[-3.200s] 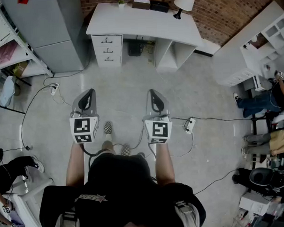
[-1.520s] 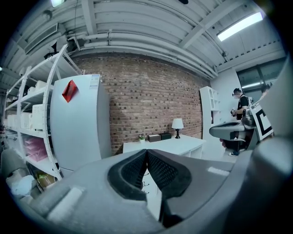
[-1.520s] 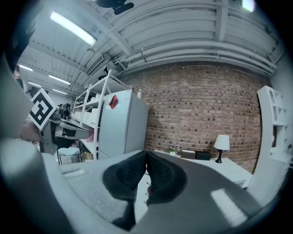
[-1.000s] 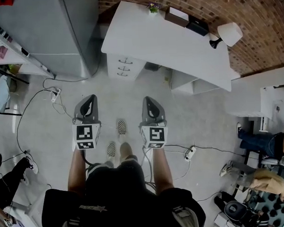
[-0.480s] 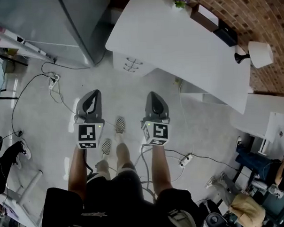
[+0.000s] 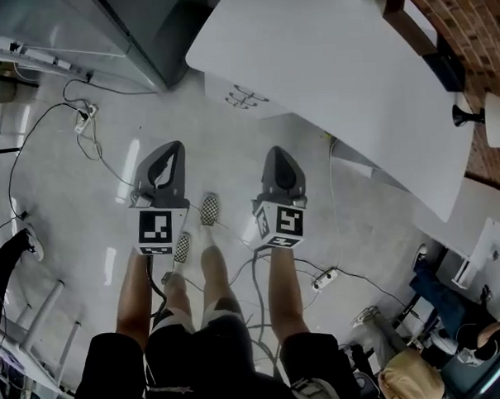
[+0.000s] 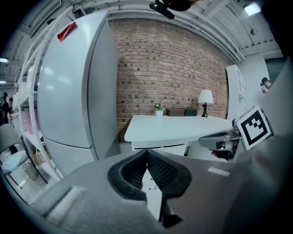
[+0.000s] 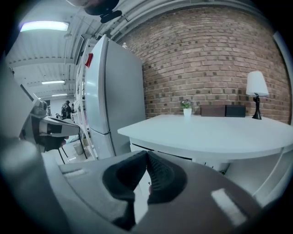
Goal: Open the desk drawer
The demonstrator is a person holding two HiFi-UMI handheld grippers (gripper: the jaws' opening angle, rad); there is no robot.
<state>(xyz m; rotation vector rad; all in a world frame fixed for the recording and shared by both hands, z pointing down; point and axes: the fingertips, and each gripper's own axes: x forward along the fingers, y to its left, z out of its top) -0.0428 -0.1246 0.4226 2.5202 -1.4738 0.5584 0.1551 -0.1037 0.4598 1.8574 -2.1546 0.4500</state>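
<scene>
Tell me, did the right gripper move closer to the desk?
Yes. The right gripper has moved toward the white desk; the floor gap between them is much smaller.

White desk drawers (image 6: 244, 96), seemingly shut

A grey fridge (image 7: 68, 91) stands near the brick wall (image 8: 206, 55), and a power strip (image 6: 83, 119) with cables lies on the floor (image 6: 94, 234).
</scene>
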